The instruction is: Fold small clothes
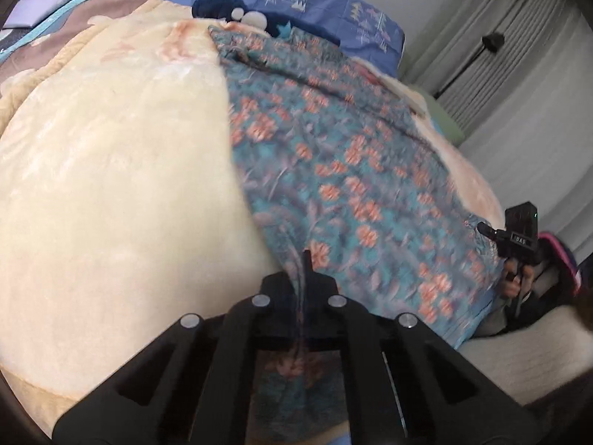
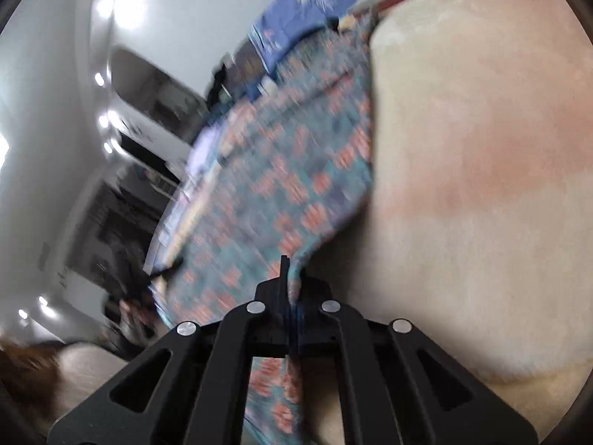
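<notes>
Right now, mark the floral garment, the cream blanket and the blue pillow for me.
floral garment (image 1: 333, 155), left wrist view, middle of the spread cloth.
cream blanket (image 1: 122, 170), left wrist view, bare patch left of the garment.
blue pillow (image 1: 326, 3), left wrist view, patterned face.

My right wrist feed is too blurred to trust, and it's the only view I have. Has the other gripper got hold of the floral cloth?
Observer: Yes, the left gripper is shut on the near edge of the floral cloth.
Operator: Is the cloth bunched up?
Observer: No, it lies spread over the cream blanket, with one long crease.
Operator: Anything at its far end?
Observer: A dark blue soft item with white patches lies there.
</notes>
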### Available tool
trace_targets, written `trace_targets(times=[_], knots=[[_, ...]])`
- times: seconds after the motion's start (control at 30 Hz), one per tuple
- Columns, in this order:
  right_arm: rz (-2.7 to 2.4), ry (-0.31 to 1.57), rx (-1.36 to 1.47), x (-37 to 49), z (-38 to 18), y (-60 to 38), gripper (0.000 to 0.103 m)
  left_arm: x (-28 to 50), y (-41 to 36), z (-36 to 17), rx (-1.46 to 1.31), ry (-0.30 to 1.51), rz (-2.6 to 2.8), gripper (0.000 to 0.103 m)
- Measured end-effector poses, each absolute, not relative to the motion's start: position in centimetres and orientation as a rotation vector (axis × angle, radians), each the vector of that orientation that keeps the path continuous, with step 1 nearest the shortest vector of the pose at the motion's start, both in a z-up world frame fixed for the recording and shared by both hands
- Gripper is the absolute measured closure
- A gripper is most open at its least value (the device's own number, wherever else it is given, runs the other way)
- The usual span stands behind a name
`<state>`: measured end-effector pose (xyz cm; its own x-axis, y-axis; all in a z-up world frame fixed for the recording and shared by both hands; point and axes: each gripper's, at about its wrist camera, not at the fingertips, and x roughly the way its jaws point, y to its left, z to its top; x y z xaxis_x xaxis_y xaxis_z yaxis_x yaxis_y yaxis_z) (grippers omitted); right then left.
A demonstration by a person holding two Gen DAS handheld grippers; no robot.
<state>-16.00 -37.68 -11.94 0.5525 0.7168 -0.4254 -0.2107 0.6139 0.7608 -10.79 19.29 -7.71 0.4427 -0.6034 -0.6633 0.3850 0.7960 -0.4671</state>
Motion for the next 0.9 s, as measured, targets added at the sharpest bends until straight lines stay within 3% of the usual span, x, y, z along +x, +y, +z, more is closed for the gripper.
trace_targets(times=[0.23,0.37,0.6,0.9], knots=[[0.654,0.498,0.675,-15.3,-1.3,-39.4,0.101,-12.7,18.4,4.1,-0.267,0.507,-0.695,0.101],[0.687,0.392,0.648,-17.3,2.9,-40.2,0.101,-14.9,18.0,7.3,-0.284,0.390,-0.727,0.101],[0.596,0.290,0.563,-24.4,4.2,-41.9,0.101,-20.0,18.1,7.1,-0.254,0.390,-0.681,0.100],[0.478,0.459,0.628,-12.7,0.1,-41.2,0.101,-9.4,15.9,4.6,-0.258,0.525,-0.591,0.100]])
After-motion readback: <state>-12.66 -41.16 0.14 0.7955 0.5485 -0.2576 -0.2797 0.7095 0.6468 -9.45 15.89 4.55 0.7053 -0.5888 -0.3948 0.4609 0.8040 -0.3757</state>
